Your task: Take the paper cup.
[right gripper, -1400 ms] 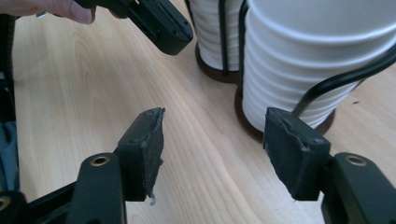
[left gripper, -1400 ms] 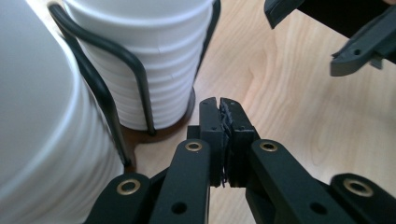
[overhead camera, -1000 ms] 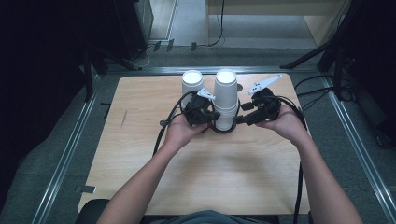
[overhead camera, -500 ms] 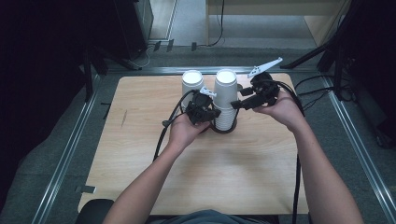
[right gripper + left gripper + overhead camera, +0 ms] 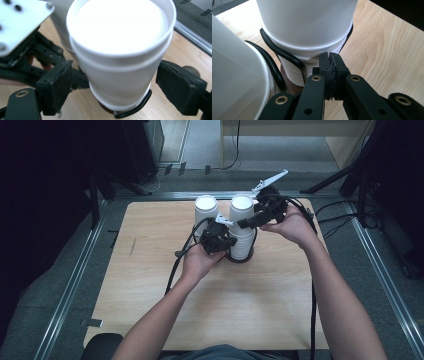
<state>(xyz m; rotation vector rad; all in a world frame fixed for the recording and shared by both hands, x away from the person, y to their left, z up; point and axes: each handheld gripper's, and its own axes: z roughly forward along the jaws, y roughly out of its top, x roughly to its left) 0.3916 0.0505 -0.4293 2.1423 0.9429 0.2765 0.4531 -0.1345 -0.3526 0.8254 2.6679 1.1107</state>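
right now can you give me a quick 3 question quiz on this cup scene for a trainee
1. True or false: the right gripper has its jaws spread to either side of the top cup of the tall stack.
2. Multiple choice: the left gripper has its jaws a) wide open, b) shut together near the base of the cup stack, c) clamped on a cable.
3. Fill in: in the high view, the shorter stack of cups stands to the ____ of the tall stack.

Key: 1 true; 2 b; 3 left

Black grippers [image 5: 235, 234] w/ brass screws, grey plates, black cables.
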